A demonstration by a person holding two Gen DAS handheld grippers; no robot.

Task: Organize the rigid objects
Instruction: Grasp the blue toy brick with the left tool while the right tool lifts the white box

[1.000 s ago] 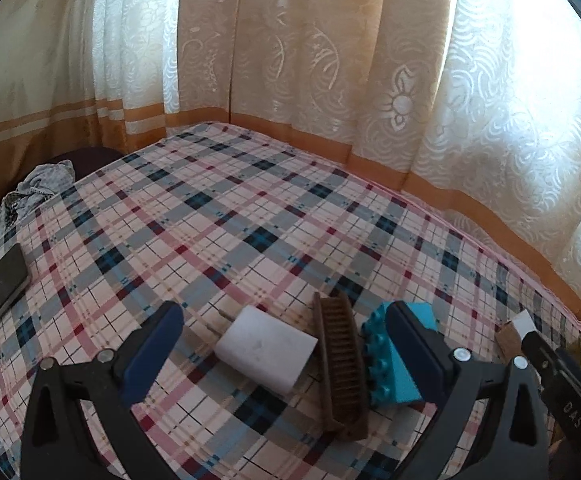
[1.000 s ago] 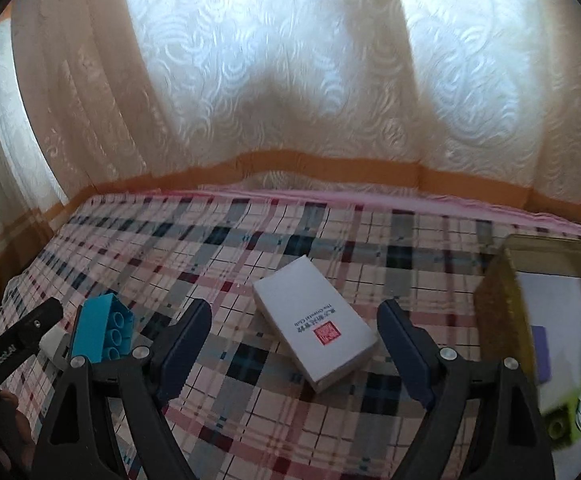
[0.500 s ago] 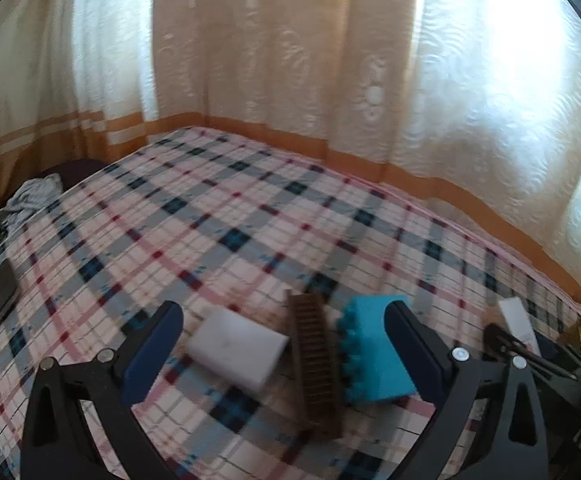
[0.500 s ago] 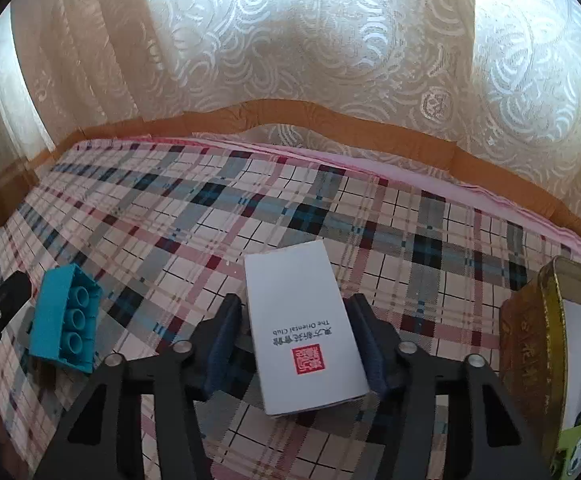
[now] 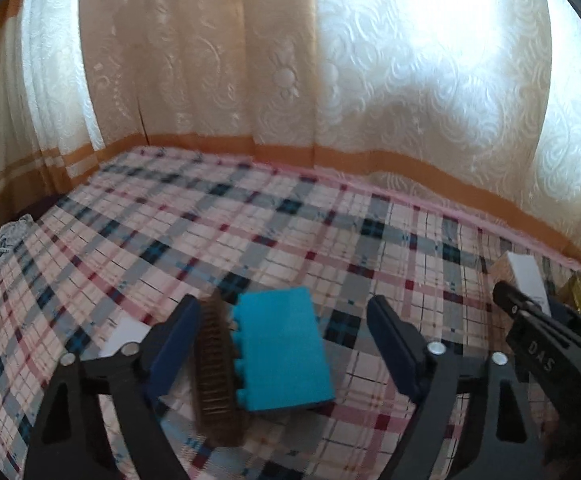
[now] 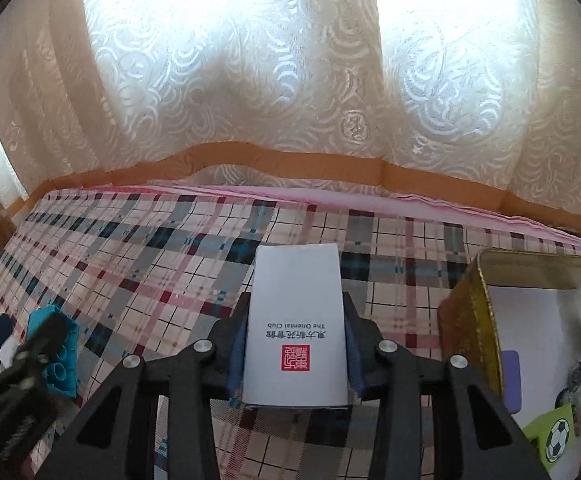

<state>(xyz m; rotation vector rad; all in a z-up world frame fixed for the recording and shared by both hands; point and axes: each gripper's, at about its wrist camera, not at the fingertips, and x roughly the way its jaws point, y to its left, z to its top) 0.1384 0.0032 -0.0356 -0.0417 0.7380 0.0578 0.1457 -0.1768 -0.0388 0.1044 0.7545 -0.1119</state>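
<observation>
The right gripper (image 6: pixel 295 354) is clamped on a white box (image 6: pixel 296 328) with red and black printing, its two pads pressed flat against the long sides so the box sits square between them and points away toward the curtain (image 6: pixel 290 80). I can't tell whether the box is lifted off the checked bedspread (image 6: pixel 150 264) or only just resting on it. Just to its right stands a gold tin (image 6: pixel 470 320), open at the top, with a few small things already inside, a football card among them, so my guess is the box is held lengthwise to slide into that tin. Over on the other side, the left gripper (image 5: pixel 286 344) is spread wide and holds nothing; between its pads lie a blue building block (image 5: pixel 284 350) and a brown brush (image 5: pixel 214 364), side by side and touching or nearly so, the brush hard up against the left pad. A white block (image 5: pixel 124 336) lies partly hidden behind that finger. The wide spread looks meant to take in the blue block next, though the brush sits close enough that it may get pinched along with it.
</observation>
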